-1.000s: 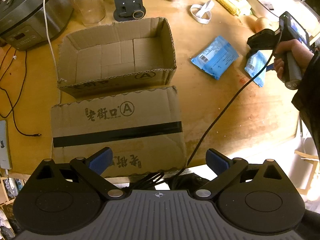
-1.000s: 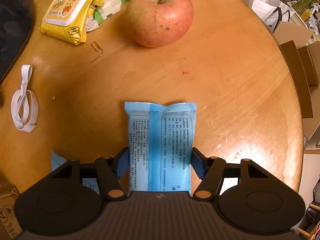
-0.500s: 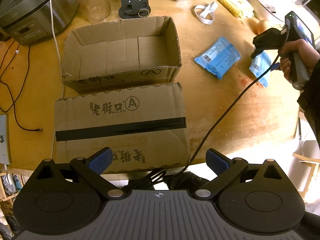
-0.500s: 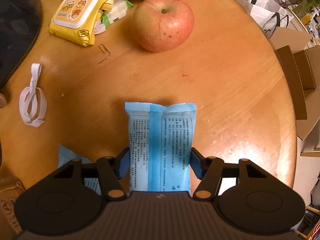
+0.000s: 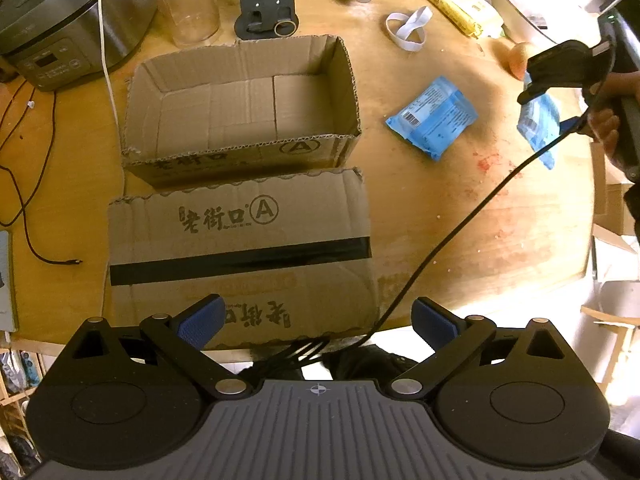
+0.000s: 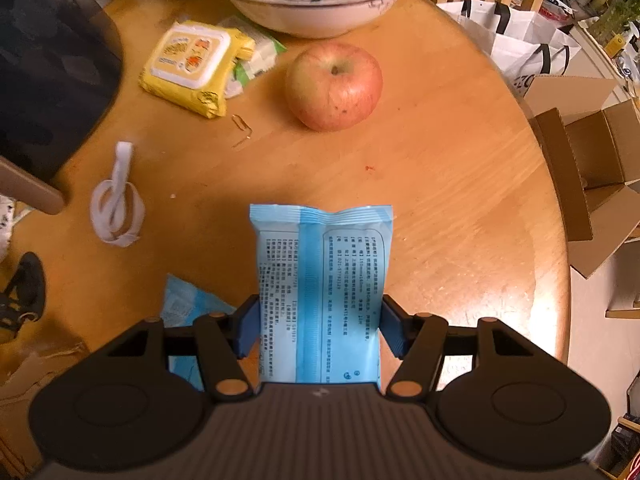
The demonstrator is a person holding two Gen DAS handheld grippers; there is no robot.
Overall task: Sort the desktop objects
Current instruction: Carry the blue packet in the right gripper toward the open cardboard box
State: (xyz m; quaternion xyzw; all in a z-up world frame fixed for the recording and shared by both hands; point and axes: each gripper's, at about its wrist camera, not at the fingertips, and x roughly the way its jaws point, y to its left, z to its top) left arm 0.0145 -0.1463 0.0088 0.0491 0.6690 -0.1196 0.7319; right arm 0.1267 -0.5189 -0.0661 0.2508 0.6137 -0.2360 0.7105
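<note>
Right gripper (image 6: pixel 318 332) clamped on a blue tissue packet (image 6: pixel 320 292), blue pads pressing both long edges, packet lifted clear of the round wooden table (image 6: pixel 460 208). Left gripper (image 5: pixel 318 320) spread wide, nothing between its fingers, hanging over a flattened cardboard box (image 5: pixel 240 252) at the near edge. Just beyond that, an open cardboard box (image 5: pixel 244 104), nothing visible inside. Right of it, a second blue packet (image 5: pixel 432 118) lying flat on the wood. Farther off, an apple (image 6: pixel 334 84), a yellow wipes pack (image 6: pixel 192 68), a white strap loop (image 6: pixel 116 204), a white bowl (image 6: pixel 320 4).
</note>
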